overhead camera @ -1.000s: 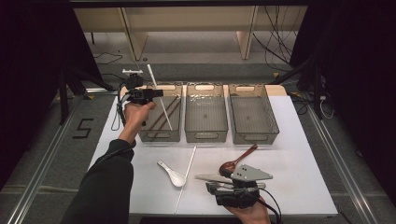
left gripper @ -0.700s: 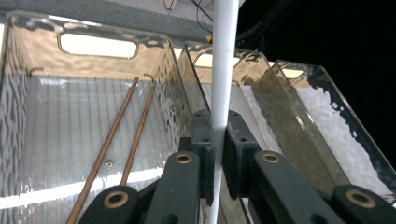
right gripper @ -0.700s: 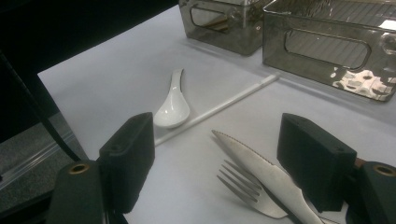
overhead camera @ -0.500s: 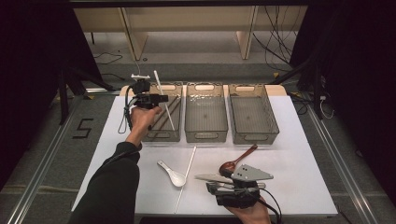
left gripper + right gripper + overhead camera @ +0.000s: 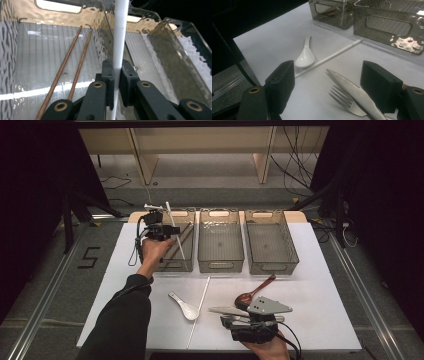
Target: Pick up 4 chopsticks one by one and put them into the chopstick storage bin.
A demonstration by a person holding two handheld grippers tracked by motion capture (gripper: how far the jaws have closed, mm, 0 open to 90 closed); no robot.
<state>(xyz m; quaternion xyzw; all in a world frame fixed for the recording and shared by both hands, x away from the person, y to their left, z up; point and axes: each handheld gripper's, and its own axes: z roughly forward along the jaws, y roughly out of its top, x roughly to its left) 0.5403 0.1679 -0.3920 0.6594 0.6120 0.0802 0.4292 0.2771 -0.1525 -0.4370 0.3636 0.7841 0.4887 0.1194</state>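
- The right gripper rested at the near edge of the tabletop, jaws spread wide with nothing between them.
- A knife and a fork lay on the tabletop between those open jaws, the knife across the fork.
- A brown spoon lay just beyond the right gripper.
- A white ceramic spoon lay left of it, just beside a white chopstick lying flat.
- Three clear bins stood in a row at the far side.
- The left gripper was closed on a second white chopstick, held steeply tilted over the left bin.
- Two brown chopsticks lay on that bin's floor, left of the gripped stick in the left gripper view.
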